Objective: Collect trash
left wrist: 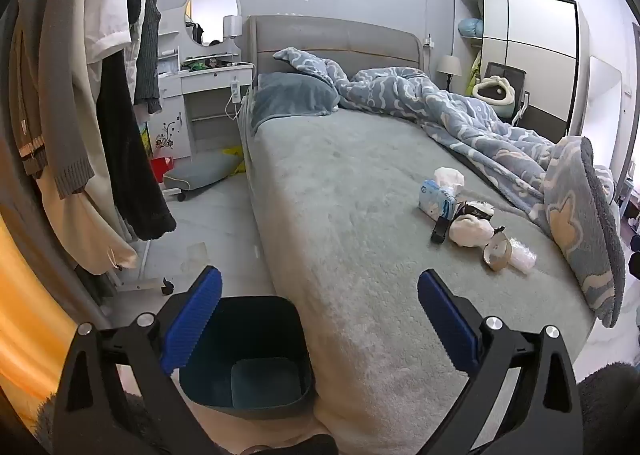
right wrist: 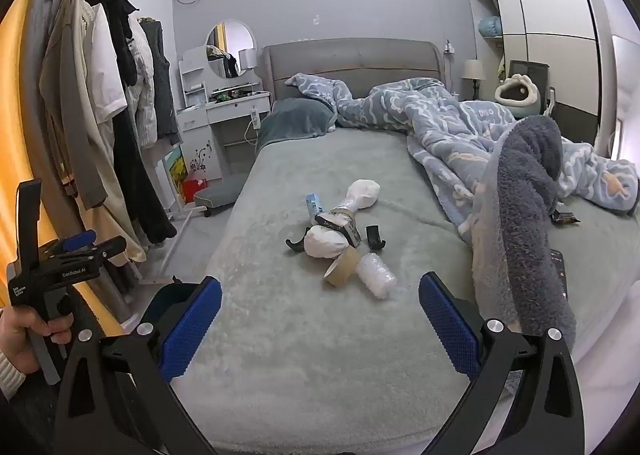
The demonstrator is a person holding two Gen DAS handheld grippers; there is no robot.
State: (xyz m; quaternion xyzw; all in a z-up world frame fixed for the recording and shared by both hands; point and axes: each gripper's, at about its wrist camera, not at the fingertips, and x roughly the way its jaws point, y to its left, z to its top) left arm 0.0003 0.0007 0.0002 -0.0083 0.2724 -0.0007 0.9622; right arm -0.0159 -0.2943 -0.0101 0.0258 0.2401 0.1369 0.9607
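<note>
Clothes [right wrist: 100, 127] hang on a rack at the far left, beside an orange curtain [right wrist: 24, 95]. Next comes the left hand-held gripper [left wrist: 319, 287], gripped by a hand [right wrist: 24, 335] low in the right wrist view; its blue pads stand wide apart with nothing between them. Below it, on the floor against the foot corner of the bed [left wrist: 340, 215], sits a dark bin [left wrist: 248, 355] with only a bluish liner or sheet visible at its bottom. Trash lies in a loose cluster on the grey bedcover, right of centre: a blue tissue pack [right wrist: 313, 205], two crumpled white wads [right wrist: 324, 241], a small printed box [right wrist: 340, 225], black clips [right wrist: 375, 236], a cardboard tape roll [right wrist: 341, 266] and a clear crumpled plastic piece [right wrist: 376, 275] touching it. The right hand-held gripper [right wrist: 320, 289] hovers before the pile, fully spread and empty. A blue quilt [right wrist: 460, 123] is bunched along the right side.
</note>
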